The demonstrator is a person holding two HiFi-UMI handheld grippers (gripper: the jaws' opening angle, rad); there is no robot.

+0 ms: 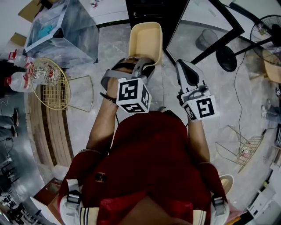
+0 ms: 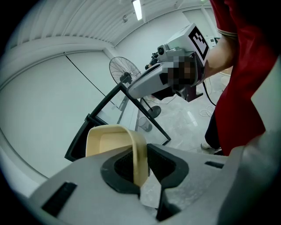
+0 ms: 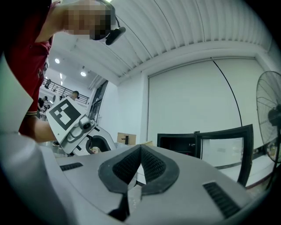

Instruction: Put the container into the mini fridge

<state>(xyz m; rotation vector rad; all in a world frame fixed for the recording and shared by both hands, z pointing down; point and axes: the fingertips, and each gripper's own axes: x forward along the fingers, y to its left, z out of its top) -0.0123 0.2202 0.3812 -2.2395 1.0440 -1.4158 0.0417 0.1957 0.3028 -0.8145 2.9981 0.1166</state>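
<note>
A cream plastic container (image 1: 145, 41) hangs in front of me, and my left gripper (image 1: 142, 61) is shut on its near rim. In the left gripper view the container's wall (image 2: 112, 143) stands pinched between the black pads of the left gripper (image 2: 141, 165). The black mini fridge (image 1: 151, 9) stands straight ahead with its glass door (image 1: 197, 30) swung open to the right. My right gripper (image 1: 182, 63) hovers beside the container, shut and empty. Its pads meet in the right gripper view (image 3: 139, 154), which faces the fridge's dark opening (image 3: 178, 143).
A gold wire basket (image 1: 55, 85) and water bottles (image 1: 22, 79) sit at the left by a round wooden table (image 1: 44, 127). A standing fan (image 1: 263, 30) and a grey bin (image 1: 206, 39) are at the right. A clear plastic box (image 1: 61, 26) lies far left.
</note>
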